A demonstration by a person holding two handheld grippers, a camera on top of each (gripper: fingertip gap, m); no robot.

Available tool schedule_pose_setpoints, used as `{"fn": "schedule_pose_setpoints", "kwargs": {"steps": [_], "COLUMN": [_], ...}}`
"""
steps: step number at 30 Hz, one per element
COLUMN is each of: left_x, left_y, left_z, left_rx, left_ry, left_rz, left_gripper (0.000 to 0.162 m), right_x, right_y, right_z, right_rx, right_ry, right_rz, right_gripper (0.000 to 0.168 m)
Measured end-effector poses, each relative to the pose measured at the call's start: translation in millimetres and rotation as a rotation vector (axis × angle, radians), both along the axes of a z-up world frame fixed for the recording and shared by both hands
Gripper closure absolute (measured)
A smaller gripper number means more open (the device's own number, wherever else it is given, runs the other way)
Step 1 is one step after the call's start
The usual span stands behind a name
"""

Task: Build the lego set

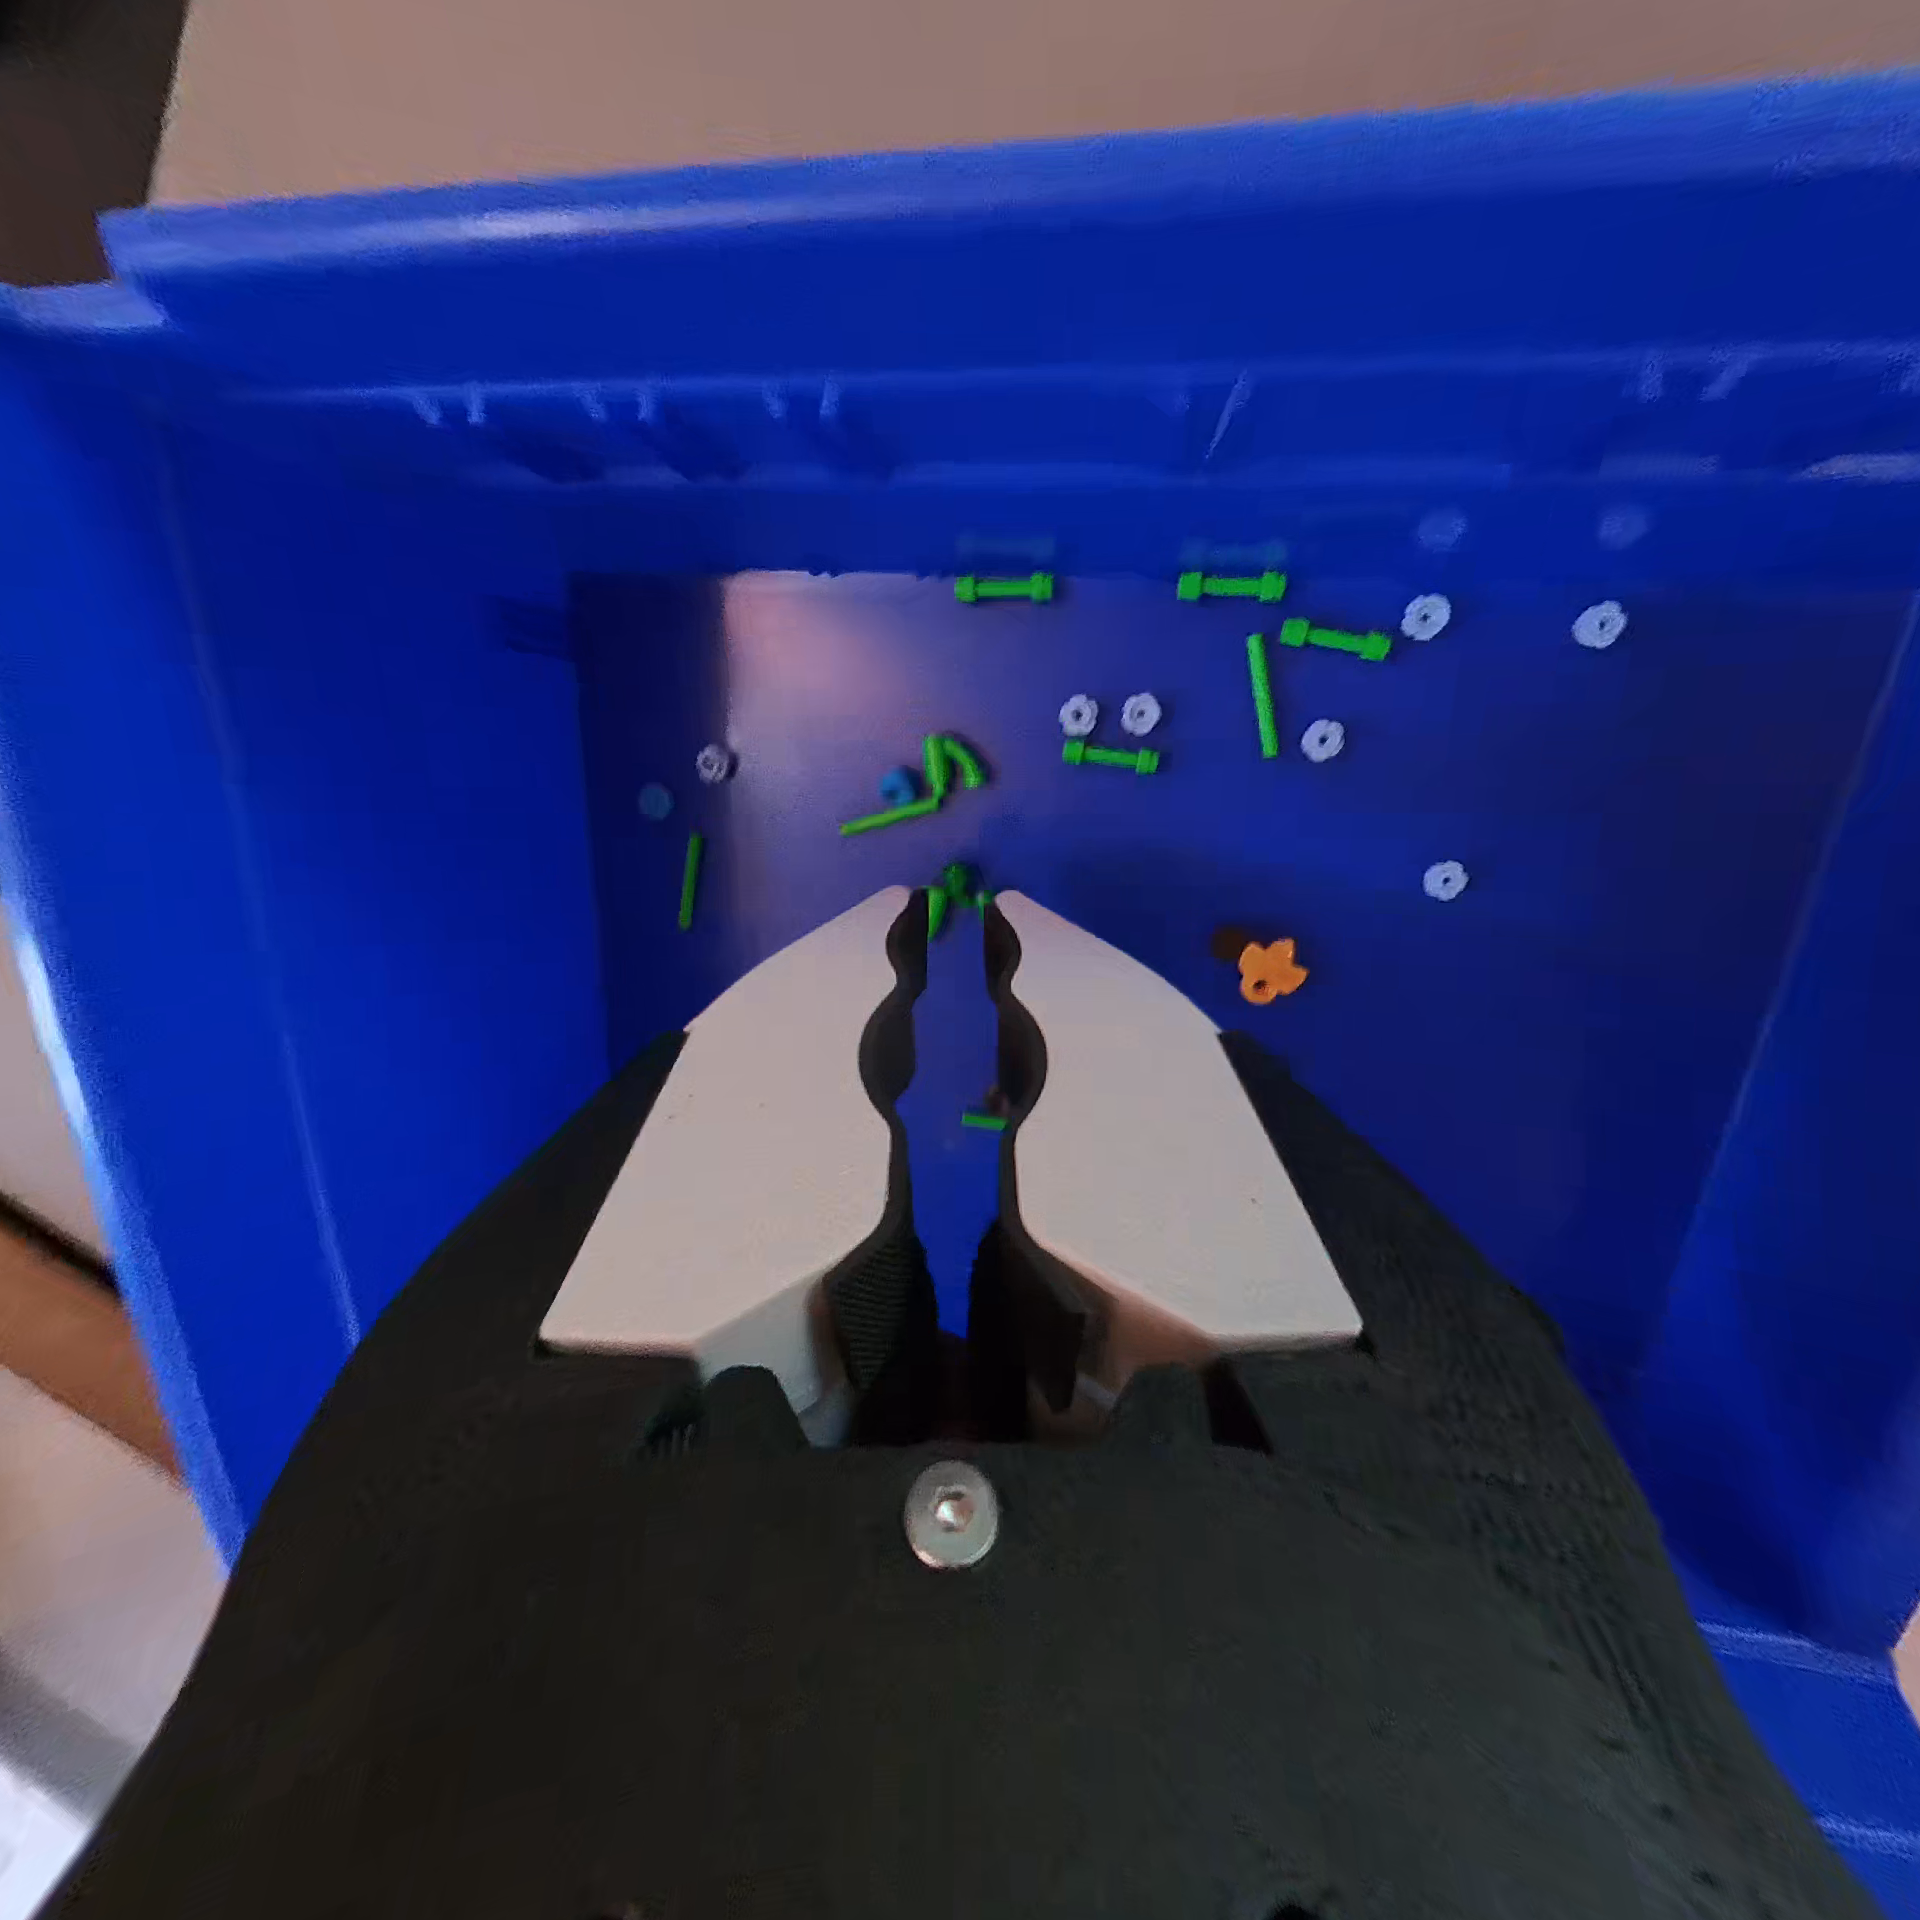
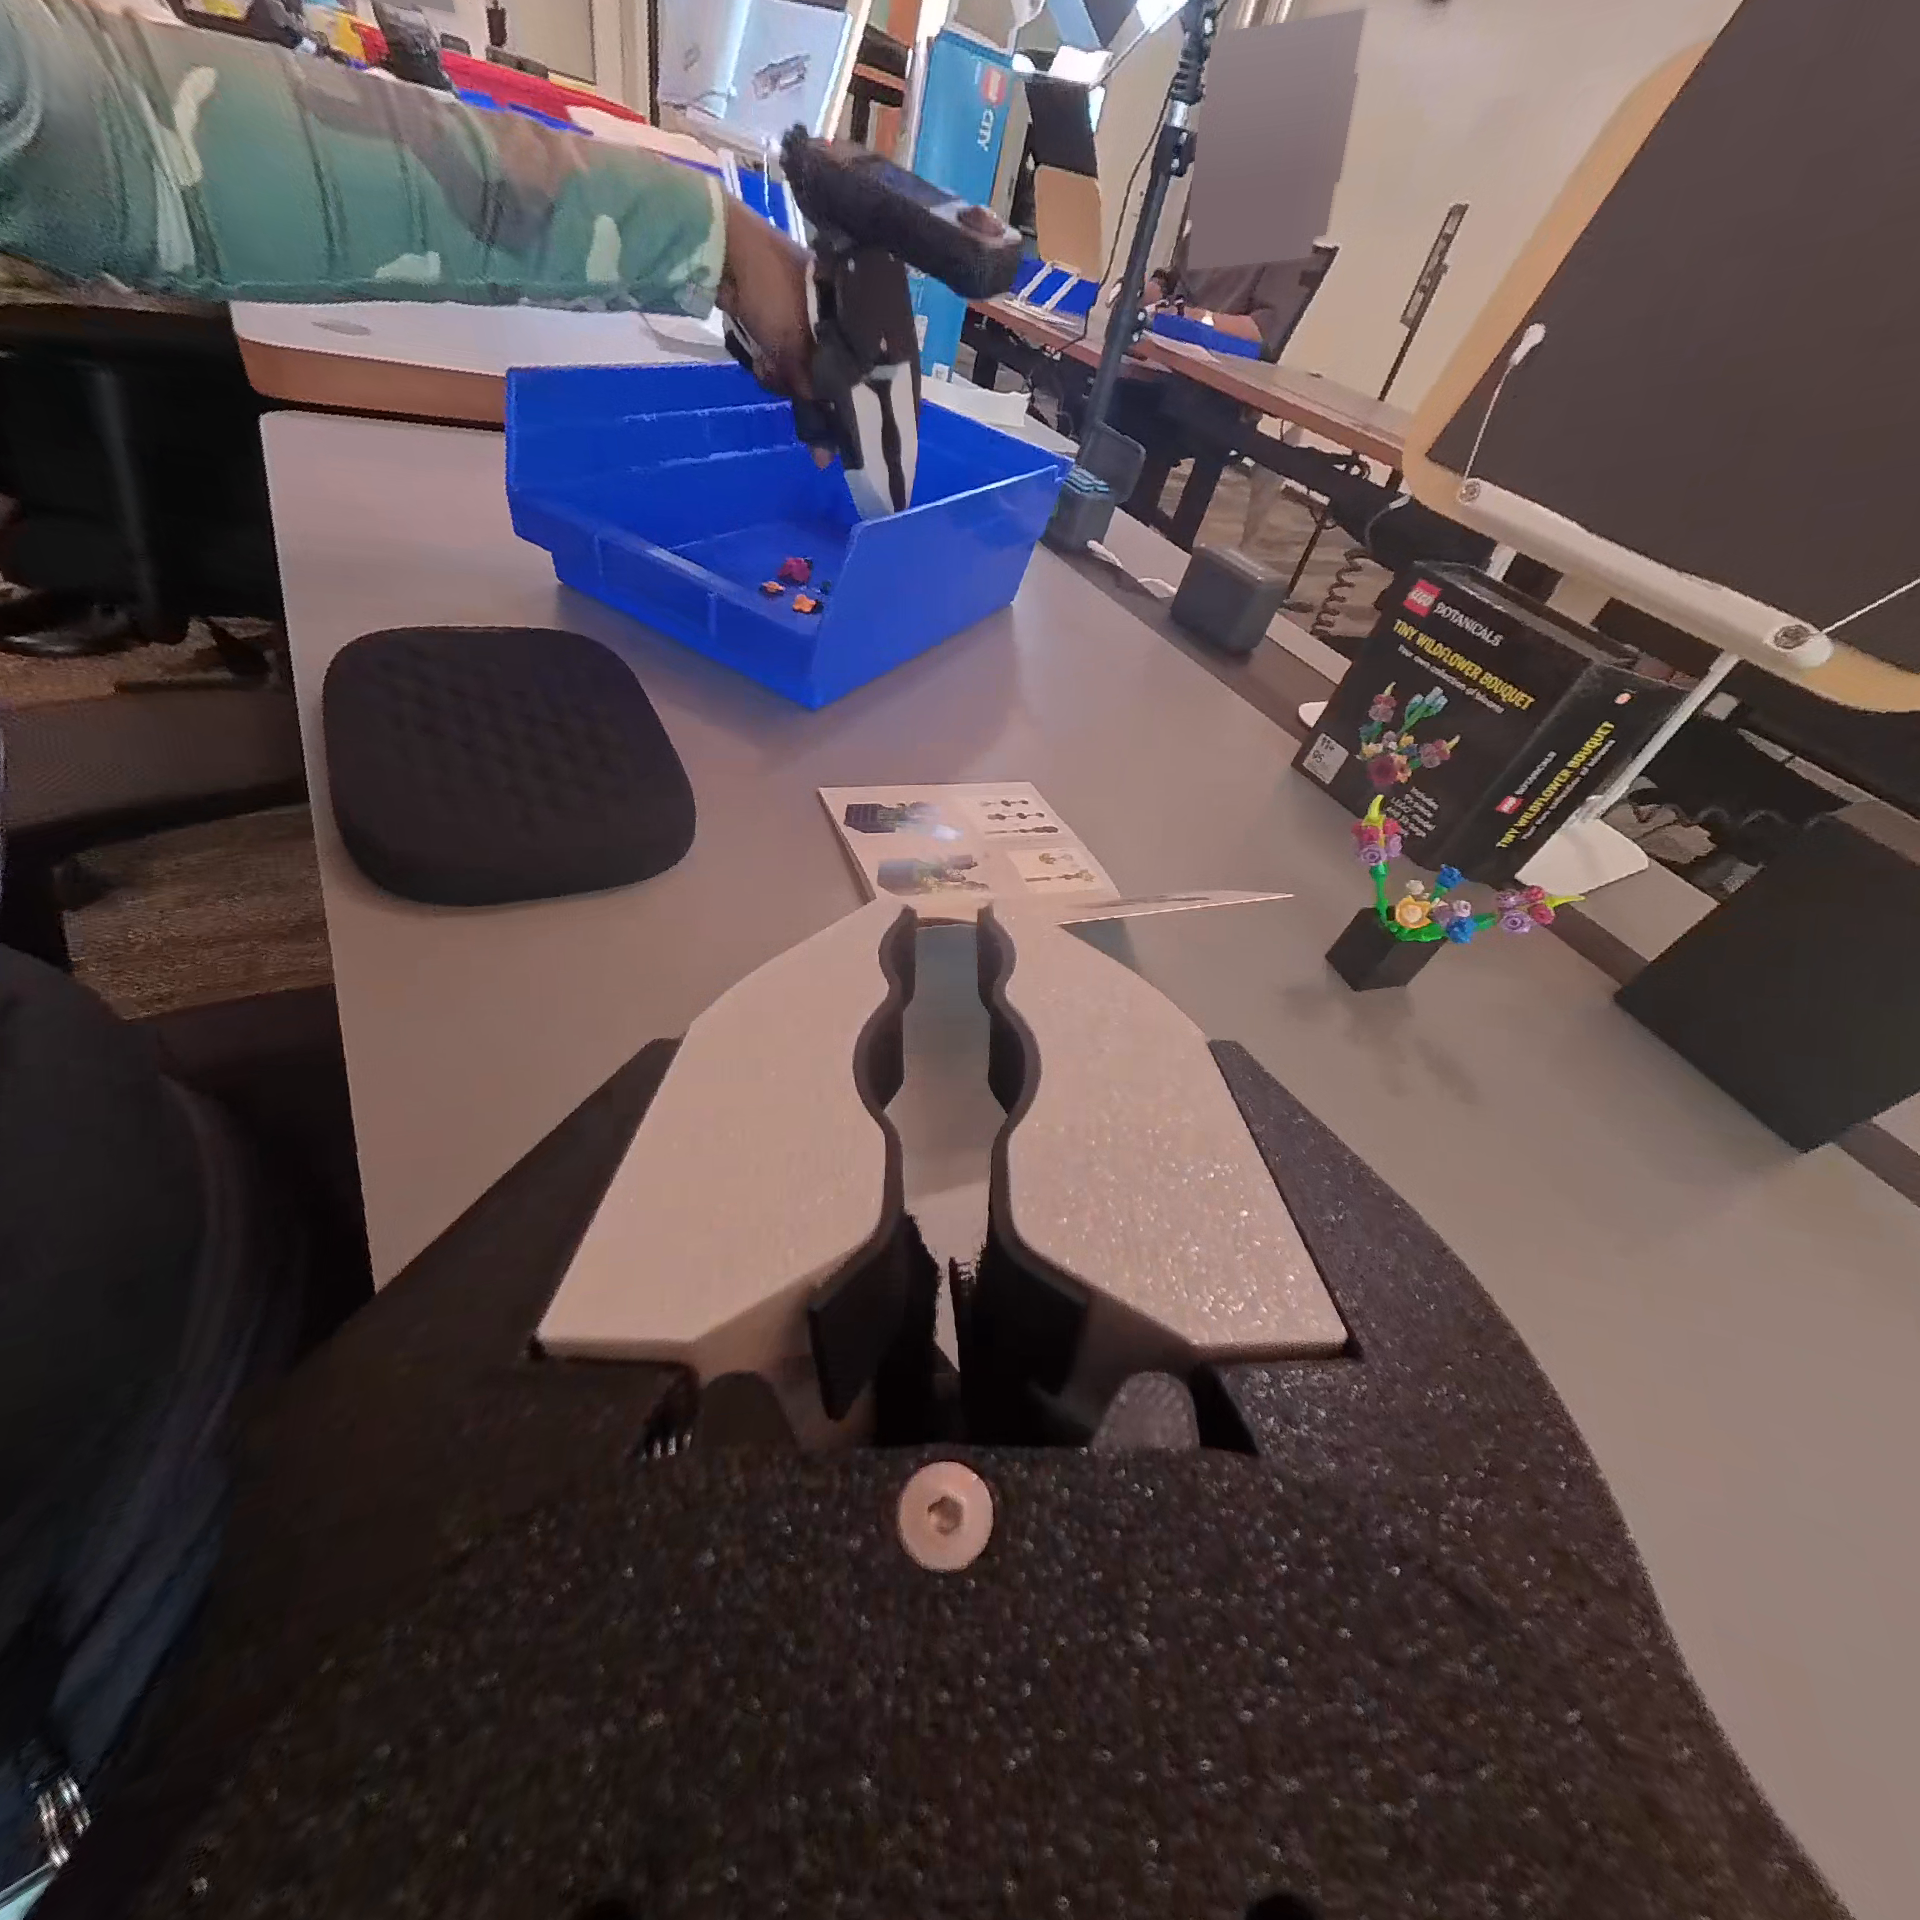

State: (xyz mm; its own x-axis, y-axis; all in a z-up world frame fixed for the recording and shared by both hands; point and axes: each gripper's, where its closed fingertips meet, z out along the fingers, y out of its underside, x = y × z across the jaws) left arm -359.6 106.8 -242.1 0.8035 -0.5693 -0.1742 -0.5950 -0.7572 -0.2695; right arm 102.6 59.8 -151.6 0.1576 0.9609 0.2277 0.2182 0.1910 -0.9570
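Grey fingers of the left gripper [image 1: 954, 902] reach down into the blue bin [image 1: 312, 727], pinched on what looks like a small green piece [image 1: 951, 896] at their tips, though blur makes that hard to confirm. Green rods [image 1: 1263, 694] and white studs [image 1: 1140, 713] lie scattered ahead of it, an orange piece [image 1: 1270, 970] to its right. The right gripper [image 2: 945, 914] hovers slightly parted and empty above the table [image 2: 1455, 1195]; a booklet [image 2: 966, 847] lies just ahead, the flower model [image 2: 1423, 914] to its right.
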Motion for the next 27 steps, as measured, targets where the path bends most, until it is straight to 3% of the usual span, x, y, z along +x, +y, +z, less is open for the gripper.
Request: {"fn": "schedule_pose_setpoints", "kwargs": {"steps": [4, 10, 17, 24, 27], "left_x": [13, 13, 58, 43, 39], "left_y": [11, 13, 3, 25, 33], "left_z": [-9, -27, -20, -26, -25], "left_rx": [-0.022, -0.102, -0.114, 0.008, 0.055], "left_ry": [-0.036, -0.092, -0.327, -0.246, -0.202], "left_rz": [-0.092, 0.093, -0.056, 0.072, 0.009], "left_gripper": [0.149, 0.149, 0.144, 0.138, 0.128], "right_x": [0, 0, 1, -2, -2], "right_y": [0, 4, 7, 6, 5], "right_z": [3, -7, -6, -8, -7], "right_rx": [-0.012, -0.016, -0.024, -0.025, -0.022], "right_ry": [0.018, -0.02, -0.015, -0.027, -0.03], "right_rz": [0.01, -0.003, -0.009, -0.008, -0.007], "right_gripper": [0.157, 0.157, 0.157, 0.157, 0.157]}}
